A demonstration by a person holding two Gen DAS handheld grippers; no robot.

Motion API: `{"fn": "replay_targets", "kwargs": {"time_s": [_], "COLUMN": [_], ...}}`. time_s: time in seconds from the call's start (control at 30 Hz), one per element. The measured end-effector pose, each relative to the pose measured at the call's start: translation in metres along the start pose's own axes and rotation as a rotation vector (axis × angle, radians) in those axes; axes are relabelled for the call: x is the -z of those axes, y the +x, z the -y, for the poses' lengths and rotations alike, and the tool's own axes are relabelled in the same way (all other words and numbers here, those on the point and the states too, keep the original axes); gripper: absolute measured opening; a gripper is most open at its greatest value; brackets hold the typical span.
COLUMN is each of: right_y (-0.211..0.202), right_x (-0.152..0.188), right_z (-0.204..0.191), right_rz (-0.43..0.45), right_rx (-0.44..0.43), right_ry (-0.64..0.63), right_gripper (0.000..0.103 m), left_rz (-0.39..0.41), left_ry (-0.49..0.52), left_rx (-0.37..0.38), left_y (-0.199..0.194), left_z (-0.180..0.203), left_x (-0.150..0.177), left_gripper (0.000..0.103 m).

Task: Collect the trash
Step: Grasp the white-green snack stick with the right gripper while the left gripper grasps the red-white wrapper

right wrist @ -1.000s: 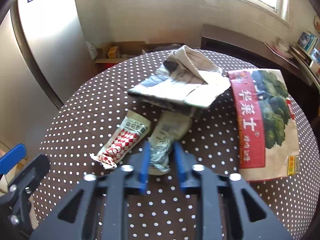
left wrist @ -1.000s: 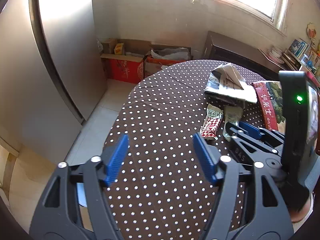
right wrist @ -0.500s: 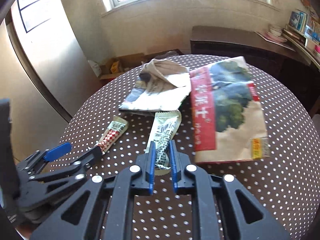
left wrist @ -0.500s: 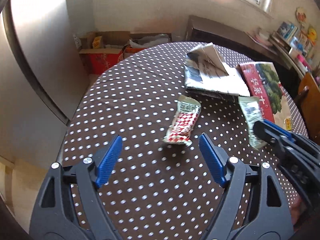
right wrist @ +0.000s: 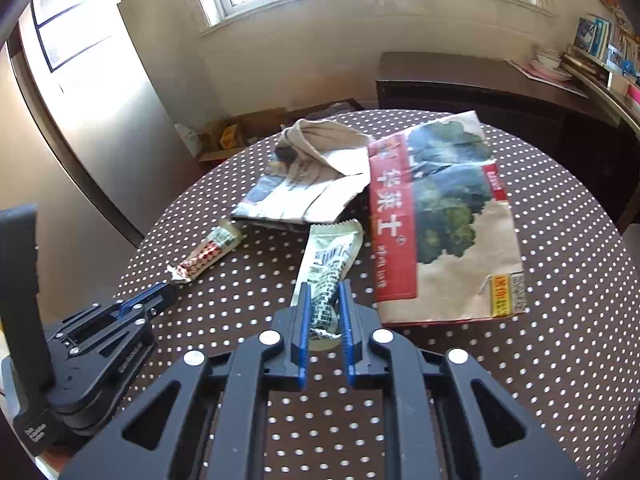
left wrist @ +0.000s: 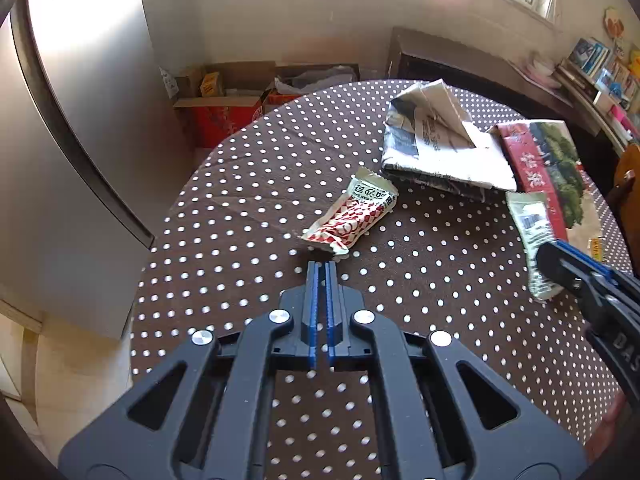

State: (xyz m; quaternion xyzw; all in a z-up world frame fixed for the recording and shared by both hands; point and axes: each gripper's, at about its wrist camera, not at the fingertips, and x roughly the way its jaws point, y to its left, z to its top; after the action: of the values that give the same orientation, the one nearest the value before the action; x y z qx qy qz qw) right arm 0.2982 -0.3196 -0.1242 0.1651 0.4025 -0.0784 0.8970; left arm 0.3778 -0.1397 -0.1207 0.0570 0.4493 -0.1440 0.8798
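Pinching the green wrapper (right wrist: 329, 264) at lower centre
Right gripper (right wrist: 324, 308) jaws are clamping it; left gripper (left wrist: 321, 276) jaws are sitting pressed together below the red wrapper (left wrist: 352, 218).

Folded newspaper (right wrist: 304, 196) hides the green wrapper's (right wrist: 330, 264) far end.

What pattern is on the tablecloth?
White polka dots on a dark brown tablecloth, clearest in the left wrist view.
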Motion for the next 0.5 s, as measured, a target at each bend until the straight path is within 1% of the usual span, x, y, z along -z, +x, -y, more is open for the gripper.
{"fn": "replay_targets", "kwargs": {"time_s": [0.1,0.13,0.17,0.2,0.23,0.27,0.3,0.37,0.43,0.5], "right_y": [0.001,0.001,0.001,0.001,0.001,0.001,0.001,0.003,0.007,0.008], "right_x": [0.002,0.003,0.003,0.004,0.004,0.004,0.004,0.002,-0.001,-0.002], "right_z": [-0.006,-0.008,-0.009,-0.010,-0.010,-0.010,-0.009,-0.007,-0.005,-0.003], "right_rz": [-0.003,-0.004,-0.006,-0.007,-0.008,-0.009,-0.009,-0.011,-0.009,-0.007], "right_rx": [-0.009,-0.012,-0.016,-0.019,-0.023,-0.024,-0.024,-0.015,-0.001,0.004], "right_ry": [-0.007,-0.010,-0.011,-0.010,-0.007,-0.005,-0.003,0.002,0.006,0.011], "right_gripper": [0.014,0.014,0.014,0.014,0.014,0.014,0.014,0.014,0.014,0.014], "left_rz": [0.024,0.041,0.047,0.051,0.070,0.097,0.099,0.062,0.050,0.055], "left_ry": [0.015,0.024,0.019,0.012,0.003,-0.001,0.007,0.025,0.031,0.047], "left_rx": [0.023,0.041,0.053,0.062,0.065,0.062,0.056,0.056,0.048,0.042], "left_y": [-0.009,-0.014,-0.015,-0.017,-0.019,-0.021,-0.020,-0.011,-0.001,0.007], "left_z": [-0.004,-0.006,-0.008,-0.010,-0.012,-0.012,-0.011,-0.007,-0.005,-0.001], "left_x": [0.002,0.003,0.002,0.001,0.000,0.000,-0.002,-0.006,-0.011,-0.015], "left_gripper": [0.004,0.008,0.029,0.054,0.090,0.089,0.090,0.090,0.090,0.090]}}
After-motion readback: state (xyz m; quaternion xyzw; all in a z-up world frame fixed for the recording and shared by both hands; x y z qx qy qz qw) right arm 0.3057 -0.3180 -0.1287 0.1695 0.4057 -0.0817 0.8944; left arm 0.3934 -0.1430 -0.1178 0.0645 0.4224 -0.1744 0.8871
